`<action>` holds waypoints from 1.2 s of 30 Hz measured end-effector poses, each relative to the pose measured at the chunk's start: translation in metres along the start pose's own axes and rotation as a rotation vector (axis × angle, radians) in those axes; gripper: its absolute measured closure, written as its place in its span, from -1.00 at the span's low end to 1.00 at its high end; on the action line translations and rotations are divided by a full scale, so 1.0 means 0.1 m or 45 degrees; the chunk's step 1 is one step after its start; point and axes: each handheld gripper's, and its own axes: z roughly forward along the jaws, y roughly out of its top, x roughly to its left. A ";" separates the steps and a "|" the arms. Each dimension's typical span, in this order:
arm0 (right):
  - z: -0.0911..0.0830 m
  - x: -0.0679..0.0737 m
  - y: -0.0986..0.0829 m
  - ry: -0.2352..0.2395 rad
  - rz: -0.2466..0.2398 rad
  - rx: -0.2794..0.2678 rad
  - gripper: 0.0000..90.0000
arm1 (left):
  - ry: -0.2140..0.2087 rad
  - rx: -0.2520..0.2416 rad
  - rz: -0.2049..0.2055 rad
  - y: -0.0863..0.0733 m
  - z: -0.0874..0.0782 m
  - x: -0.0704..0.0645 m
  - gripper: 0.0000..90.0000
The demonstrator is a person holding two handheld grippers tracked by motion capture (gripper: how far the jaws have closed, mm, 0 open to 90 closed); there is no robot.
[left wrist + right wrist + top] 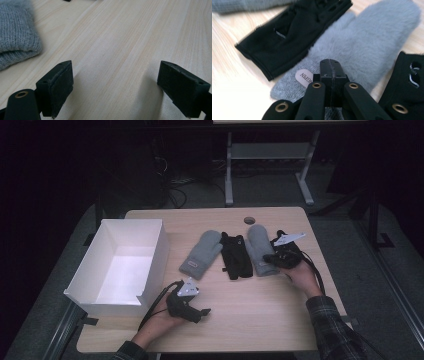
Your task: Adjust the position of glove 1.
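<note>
Right now the right gripper (pixel 331 67) fingers sit pressed together over the grey mitten (pixel 367 42) cuff

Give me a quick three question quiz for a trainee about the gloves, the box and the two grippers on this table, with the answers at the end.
1. True or false: the right gripper has its jaws pressed together over the cuff of a grey mitten.
2. How many gloves lie on the table? A) two B) three C) four
3. Fill in: the white box stands on the person's ____ side and holds nothing visible.

Key
1. True; the jaws meet just above the mitten's cuff label, though whether fabric is pinched cannot be told.
2. C: two grey mittens and two black gloves, one partly under the right gripper.
3. Left. The left gripper is open over bare wood.
</note>
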 end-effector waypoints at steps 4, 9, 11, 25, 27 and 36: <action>-0.03 0.02 -0.05 0.017 -0.006 0.010 1.00 | 0.001 0.000 0.000 0.00 0.00 0.00 -0.72; -0.11 0.08 -0.13 0.056 -0.021 0.022 1.00 | 0.002 -0.001 0.000 0.00 0.00 0.00 -0.71; -0.13 0.10 -0.14 0.064 -0.023 0.028 1.00 | 0.002 -0.001 -0.001 0.00 0.00 0.00 -0.72; -0.37 0.44 -0.36 0.125 -0.081 0.052 1.00 | 0.002 -0.004 -0.007 -0.01 0.00 -0.01 -0.71; -0.38 0.46 -0.38 0.129 -0.085 0.052 1.00 | 0.001 0.000 -0.006 0.00 0.00 0.00 -0.71; -0.57 0.75 -0.56 0.227 -0.130 0.064 1.00 | 0.006 -0.009 -0.004 -0.01 0.00 0.00 -0.72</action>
